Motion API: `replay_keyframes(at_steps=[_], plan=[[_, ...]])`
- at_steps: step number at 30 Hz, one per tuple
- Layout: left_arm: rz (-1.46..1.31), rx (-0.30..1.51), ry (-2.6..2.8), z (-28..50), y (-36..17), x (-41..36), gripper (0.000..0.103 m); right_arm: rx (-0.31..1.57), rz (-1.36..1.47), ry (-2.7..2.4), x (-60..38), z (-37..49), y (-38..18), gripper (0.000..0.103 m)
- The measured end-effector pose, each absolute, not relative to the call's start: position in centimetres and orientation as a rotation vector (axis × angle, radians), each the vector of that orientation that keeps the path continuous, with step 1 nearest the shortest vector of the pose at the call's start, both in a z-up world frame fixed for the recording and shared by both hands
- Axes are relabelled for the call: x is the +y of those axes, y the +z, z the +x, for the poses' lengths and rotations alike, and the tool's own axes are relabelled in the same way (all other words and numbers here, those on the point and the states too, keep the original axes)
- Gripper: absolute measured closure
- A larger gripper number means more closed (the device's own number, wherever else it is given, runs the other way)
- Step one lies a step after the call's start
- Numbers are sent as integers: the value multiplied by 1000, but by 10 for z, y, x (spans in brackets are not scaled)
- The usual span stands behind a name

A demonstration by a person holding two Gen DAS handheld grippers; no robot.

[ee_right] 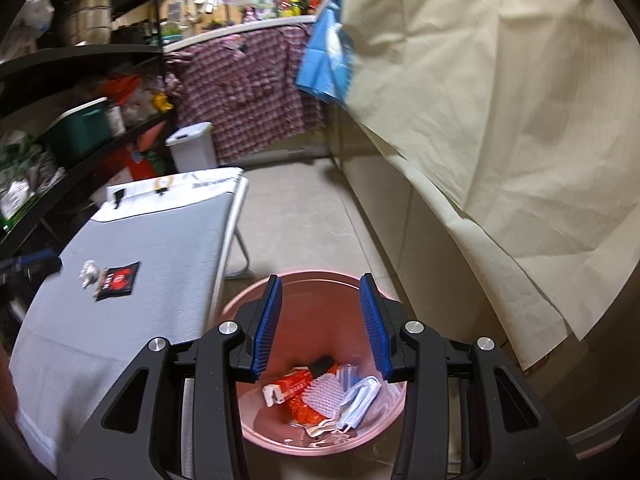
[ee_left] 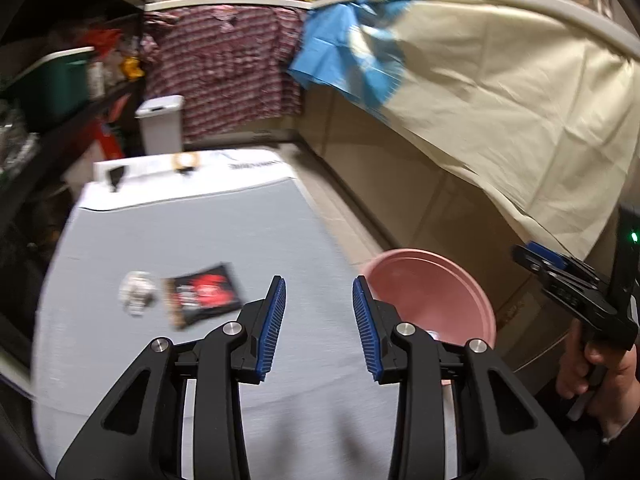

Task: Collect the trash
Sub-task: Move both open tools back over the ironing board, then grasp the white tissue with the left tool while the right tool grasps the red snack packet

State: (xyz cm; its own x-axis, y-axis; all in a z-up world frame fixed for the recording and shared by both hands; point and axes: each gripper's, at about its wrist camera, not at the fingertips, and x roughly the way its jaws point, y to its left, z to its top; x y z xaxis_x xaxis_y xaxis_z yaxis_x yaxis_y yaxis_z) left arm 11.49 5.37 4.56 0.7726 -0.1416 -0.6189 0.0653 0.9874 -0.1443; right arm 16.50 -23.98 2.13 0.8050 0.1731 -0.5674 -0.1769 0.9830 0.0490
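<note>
A black and red wrapper (ee_left: 204, 294) and a crumpled foil ball (ee_left: 136, 292) lie on the grey table (ee_left: 200, 224); both show in the right wrist view too, wrapper (ee_right: 118, 280) and foil ball (ee_right: 88, 272). My left gripper (ee_left: 319, 320) is open and empty above the table's right edge, to the right of the wrapper. A pink bin (ee_right: 320, 284) stands on the floor beside the table and holds several pieces of trash (ee_right: 324, 396). My right gripper (ee_right: 320, 324) is open and empty right over the bin. The bin's rim (ee_left: 424, 264) shows in the left wrist view.
A white lidded bin (ee_right: 192, 146) stands beyond the table. Dark shelves (ee_right: 80, 80) with clutter line the left. A cream cloth (ee_right: 500, 100) hangs over a counter on the right, with a blue cloth (ee_right: 326, 60) beside it. Tiled floor (ee_right: 304, 208) runs between.
</note>
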Motion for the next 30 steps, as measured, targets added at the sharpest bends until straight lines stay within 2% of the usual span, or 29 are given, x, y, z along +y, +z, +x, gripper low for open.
replay_keyframes(at_steps=[2,7,9,11,12,14,21,23,30], plan=[[-117,672,-82,111,53,79,69,596,-21,220,-233,159,24,67],[-76,646,-4,107,65,139,70,583,-16,329,-203,151,32,84],[-81,638,23,107,62,158,73,585,5,378,-187,150,33,89],[-123,642,43,110,56,178,82,603,38,431,-170,151,30,94],[-152,645,55,113,50,189,83,619,56,458,-158,153,27,96],[-195,648,80,118,42,206,86,659,83,515,-134,159,18,97],[-203,703,92,139,10,221,86,783,145,647,-60,179,-16,96],[-191,713,85,141,4,221,86,830,180,676,-40,188,-27,93],[-138,724,49,147,-6,217,86,968,266,692,4,217,-65,90]])
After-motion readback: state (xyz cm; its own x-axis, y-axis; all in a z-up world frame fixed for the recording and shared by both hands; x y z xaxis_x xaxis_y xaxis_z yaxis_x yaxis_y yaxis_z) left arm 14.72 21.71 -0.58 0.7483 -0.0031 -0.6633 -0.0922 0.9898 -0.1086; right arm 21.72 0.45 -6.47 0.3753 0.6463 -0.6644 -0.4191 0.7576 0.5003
